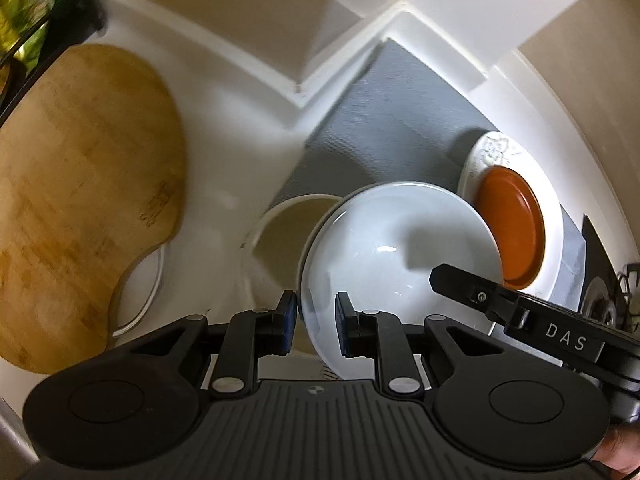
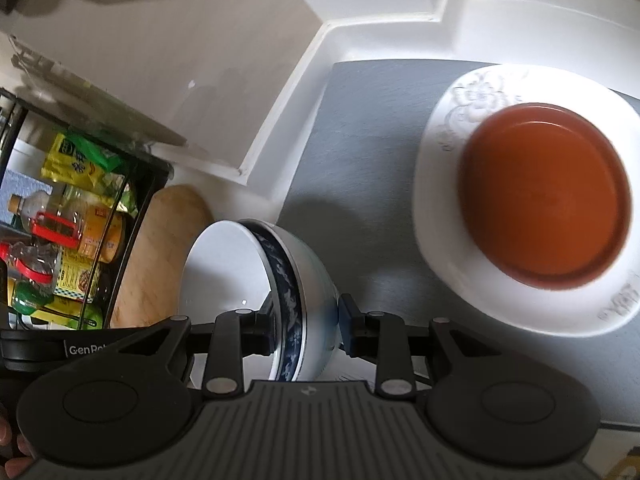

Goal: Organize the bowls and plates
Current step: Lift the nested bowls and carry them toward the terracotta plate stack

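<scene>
In the left wrist view my left gripper (image 1: 316,322) is shut on the rim of a white bowl (image 1: 400,256), tilted above the counter. A second pale bowl (image 1: 288,224) sits just behind it. An orange plate (image 1: 510,224) rests on a white embossed plate (image 1: 496,152) on the grey mat (image 1: 384,120). In the right wrist view my right gripper (image 2: 306,326) is shut on the rim of a white bowl with a blue patterned band (image 2: 288,280), held on its side. The orange plate (image 2: 544,192) on the white plate (image 2: 460,108) lies to the right.
A wooden cutting board (image 1: 80,200) lies left on the white counter. A black wire rack (image 2: 80,216) holds bottles and packets at the far left. A white wall corner (image 1: 300,88) juts in behind the mat. A sink drain (image 1: 600,304) shows at right.
</scene>
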